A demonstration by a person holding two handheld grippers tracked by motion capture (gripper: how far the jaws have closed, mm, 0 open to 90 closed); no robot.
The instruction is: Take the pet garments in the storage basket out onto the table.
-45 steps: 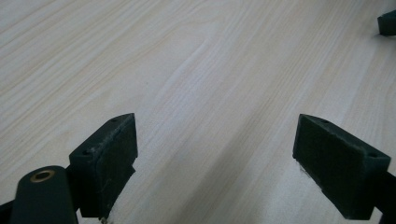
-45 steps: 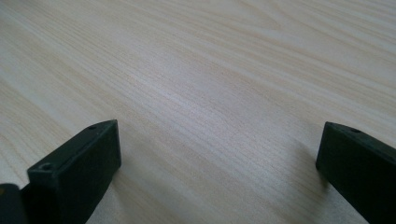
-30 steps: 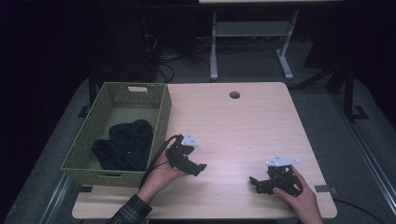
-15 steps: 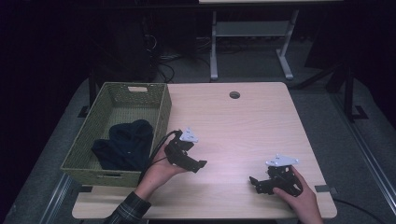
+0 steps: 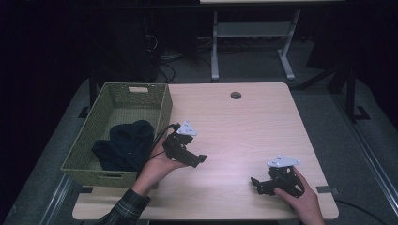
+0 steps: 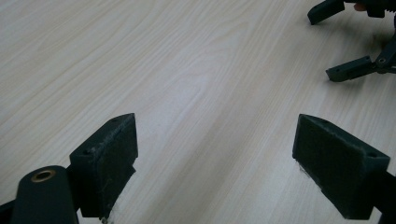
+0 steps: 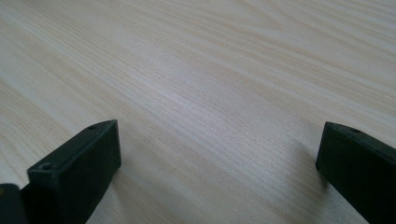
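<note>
Basket (image 5: pixel 162 108) sits at the surface's (image 5: pixel 244 122) left edge, dark cloth (image 5: pixel 124 145) inside; left claw (image 5: pixel 199 159) hovers just beside it, right claw (image 5: pixel 256 182) near the front. Left gripper view: left claw (image 6: pixel 215 158) spread wide, empty. Right gripper view: right claw (image 7: pixel 217 168) spread, empty.

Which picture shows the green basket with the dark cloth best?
The high view: the green basket sits whole at the table's left edge, dark cloth inside. The left gripper view and right gripper view look at bare tabletop between open jaws.
</note>
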